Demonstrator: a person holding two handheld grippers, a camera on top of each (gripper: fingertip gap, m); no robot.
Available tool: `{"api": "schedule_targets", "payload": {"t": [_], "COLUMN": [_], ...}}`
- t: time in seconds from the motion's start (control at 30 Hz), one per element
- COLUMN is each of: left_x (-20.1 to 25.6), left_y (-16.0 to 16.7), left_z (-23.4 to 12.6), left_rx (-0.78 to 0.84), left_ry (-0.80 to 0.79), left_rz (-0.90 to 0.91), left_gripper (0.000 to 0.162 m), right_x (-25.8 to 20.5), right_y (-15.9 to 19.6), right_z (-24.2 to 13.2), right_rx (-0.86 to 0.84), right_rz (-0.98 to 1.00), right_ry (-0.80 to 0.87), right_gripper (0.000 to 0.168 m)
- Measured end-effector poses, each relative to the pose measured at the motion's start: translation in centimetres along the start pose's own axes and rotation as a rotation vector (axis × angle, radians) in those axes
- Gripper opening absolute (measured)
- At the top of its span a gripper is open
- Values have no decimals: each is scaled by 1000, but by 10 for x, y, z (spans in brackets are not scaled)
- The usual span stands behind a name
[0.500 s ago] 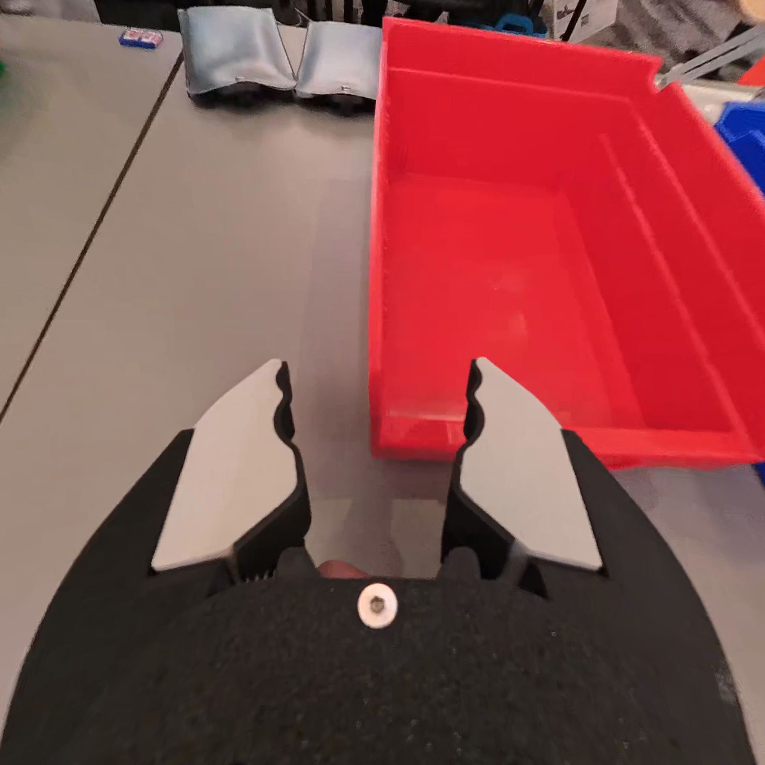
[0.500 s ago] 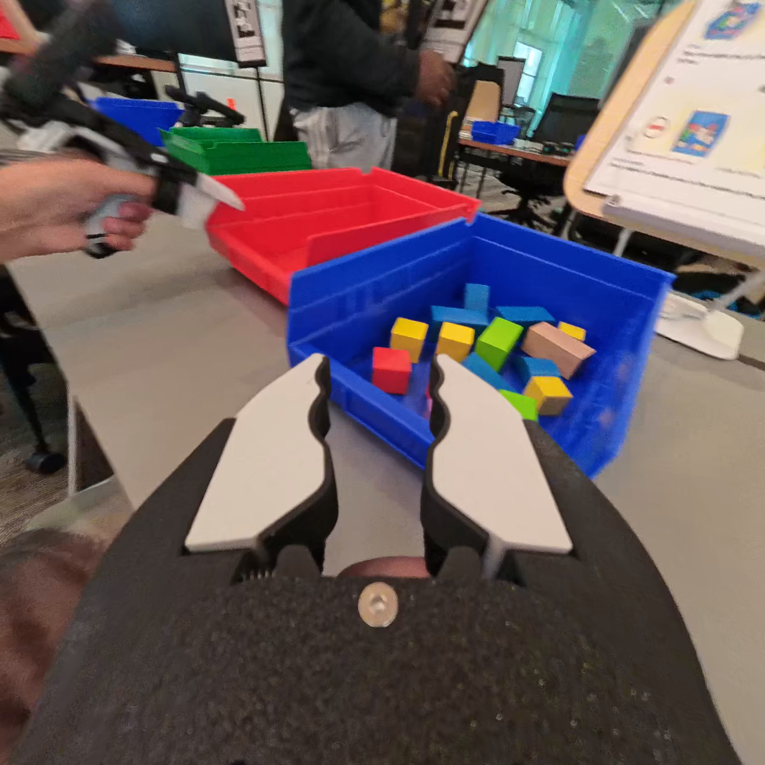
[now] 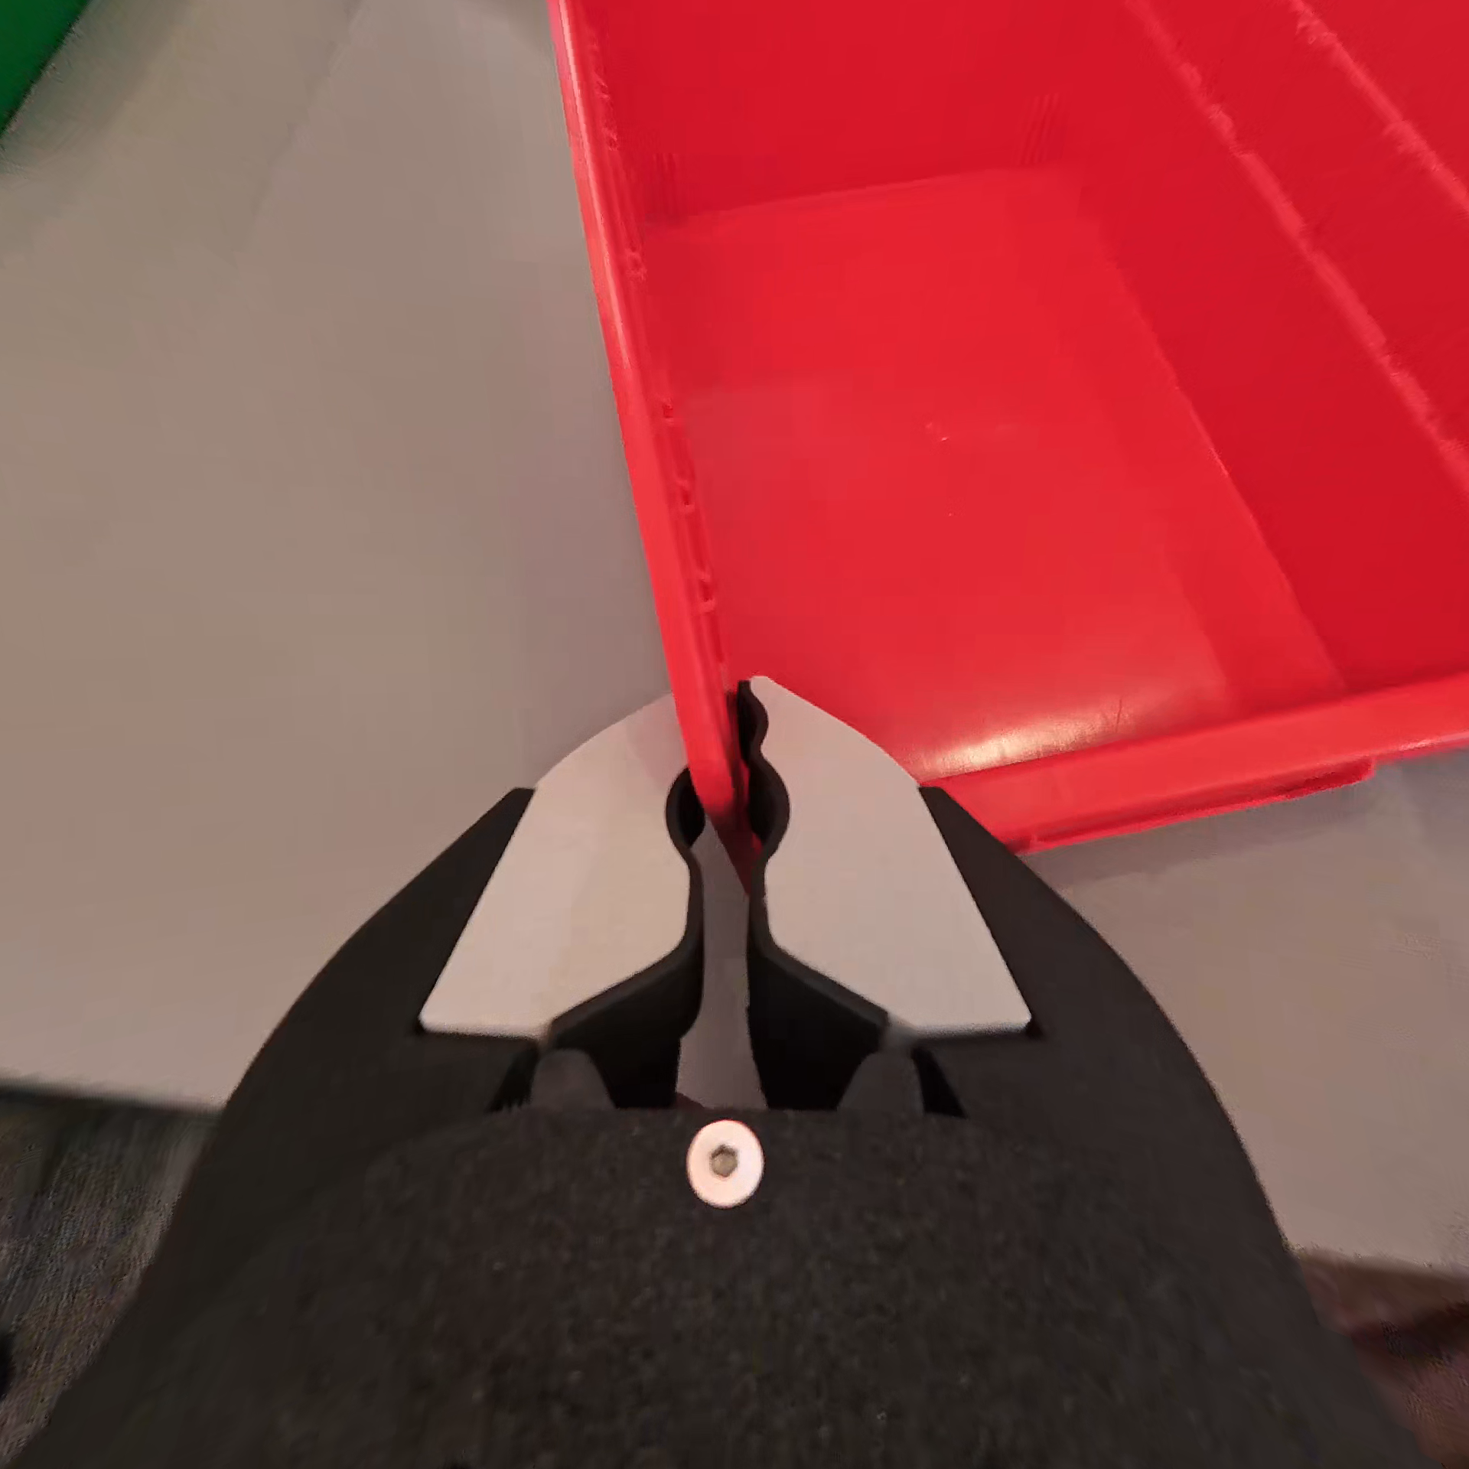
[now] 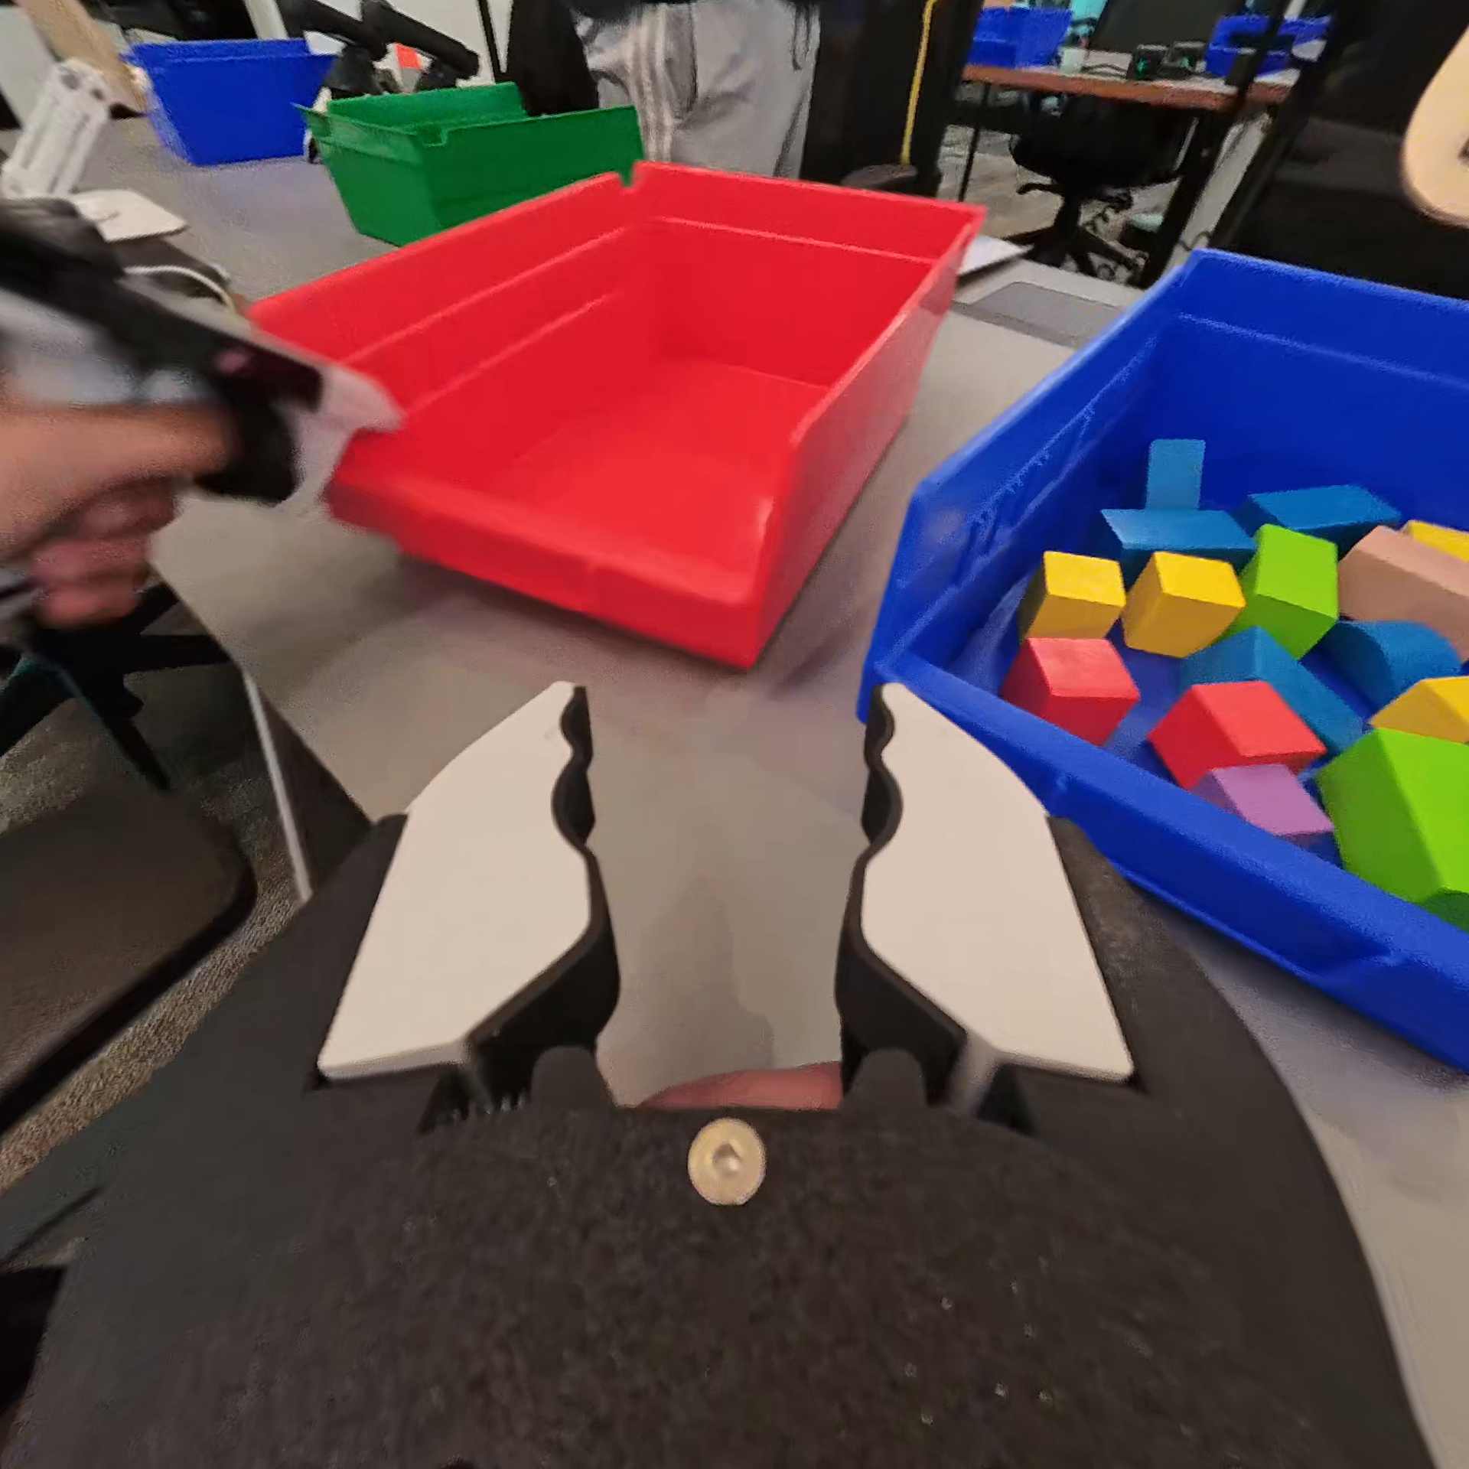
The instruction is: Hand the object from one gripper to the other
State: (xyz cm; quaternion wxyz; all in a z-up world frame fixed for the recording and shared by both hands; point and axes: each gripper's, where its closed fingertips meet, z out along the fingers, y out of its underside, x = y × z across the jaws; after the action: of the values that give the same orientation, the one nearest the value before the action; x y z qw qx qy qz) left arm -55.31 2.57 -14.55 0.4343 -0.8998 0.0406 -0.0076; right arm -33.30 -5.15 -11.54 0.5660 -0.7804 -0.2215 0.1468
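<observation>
An empty red bin [image 3: 954,477] lies on the grey table. My left gripper [image 3: 715,699] is shut on the bin's left wall near its front corner, one finger outside the wall and one inside. In the right wrist view the red bin [image 4: 636,445] shows ahead, with the left gripper [image 4: 350,397] blurred at its near left corner. My right gripper [image 4: 727,703] is open and empty above the table. To its right, a blue bin [image 4: 1113,803] holds several coloured blocks, among them a red block [image 4: 1069,684], a yellow block [image 4: 1180,600] and a green block [image 4: 1292,584].
A green bin [image 4: 477,159] and another blue bin [image 4: 230,95] stand behind the red bin. A person [image 4: 699,71] stands beyond the table. A hand [image 4: 87,477] holds the left gripper. The table's edge [image 4: 270,755] runs down the left, with floor and a chair beyond.
My left gripper moved forward to the red bin's front left corner and shut on its left wall. My right gripper opened wider and now faces the red bin more.
</observation>
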Motion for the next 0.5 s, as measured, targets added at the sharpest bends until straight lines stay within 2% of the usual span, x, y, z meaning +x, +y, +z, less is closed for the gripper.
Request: {"api": "schedule_targets", "payload": {"t": [0.07,0.17,0.23,0.27,0.3,0.4,0.5], "left_x": [-2,-4,0,1,2,9,22], "left_y": [22,42,47,48,46,31,-6], "left_z": [-29,-58,-68,-72,-75,-94,-124], "left_rx": [-4,29,53,69,89,179,316], "left_ry": [-18,-13,6,0,-13,-15,-69], "left_rz": [-39,-114,-121,-105,-90,-79,-21], "left_gripper": [5,4,5,5,5,8,5], "right_x": [-1,-18,-39,-37,-28,-19,-6], "right_y": [-4,-4,3,2,-1,-20,-70], "right_z": [17,38,45,43,38,28,-1], "right_rx": [-5,-22,-62,-62,-53,-2,160], "right_rz": [40,66,40,46,48,17,-72], "right_ry": [58,36,-43,-8,54,84,160], "right_gripper": [66,61,43,37,13,9,7]}}
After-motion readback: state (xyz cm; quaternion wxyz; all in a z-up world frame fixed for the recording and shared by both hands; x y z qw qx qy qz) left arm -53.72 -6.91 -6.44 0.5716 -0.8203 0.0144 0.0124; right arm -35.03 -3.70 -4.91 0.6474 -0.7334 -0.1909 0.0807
